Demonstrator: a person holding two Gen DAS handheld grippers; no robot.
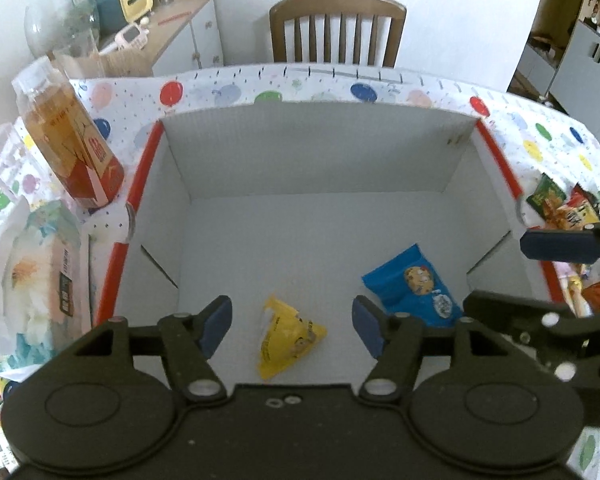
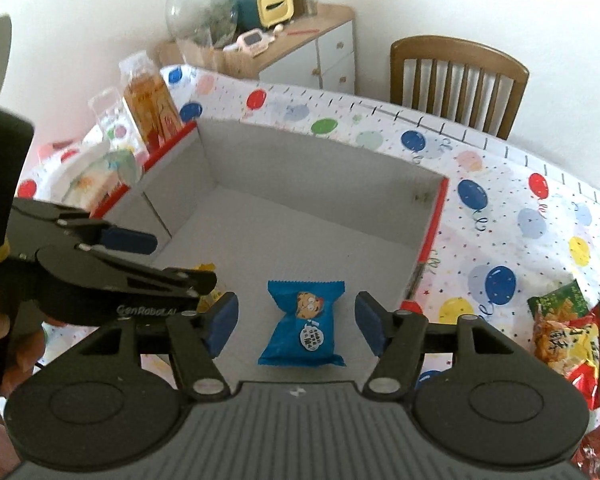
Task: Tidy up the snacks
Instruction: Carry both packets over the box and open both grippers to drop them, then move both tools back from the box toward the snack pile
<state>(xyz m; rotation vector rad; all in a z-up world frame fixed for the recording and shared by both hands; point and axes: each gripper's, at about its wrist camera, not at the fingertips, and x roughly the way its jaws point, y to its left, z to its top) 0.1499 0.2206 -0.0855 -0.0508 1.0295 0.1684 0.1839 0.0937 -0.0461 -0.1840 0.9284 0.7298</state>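
Snacks, two so far, lie loose on the floor of the white corrugated box with red-edged flaps (image 1: 308,216): a yellow triangular foil packet (image 1: 286,340) and a blue pillow-shaped cookie packet with a cartoon face (image 2: 304,324), a little apart.

Left tool (image 1: 292,328): I hold it above the yellow packet, fingers spread apart, gripping nothing. Right tool (image 2: 296,326): I hold it above the blue packet, fingers likewise apart and empty.

Remaining stock: a heap of green, red and orange crinkled snack bags (image 2: 568,340) on the balloon-print desk (image 2: 500,208), just outside the box's right wall.

Step, as I judge it: both packets delivered, tools free. Next move calls for lifting my right tool clear of the box wall and carrying it to the heap to close on one bag.

Also present: an amber drink bottle with a red label (image 1: 72,140), left of the box.
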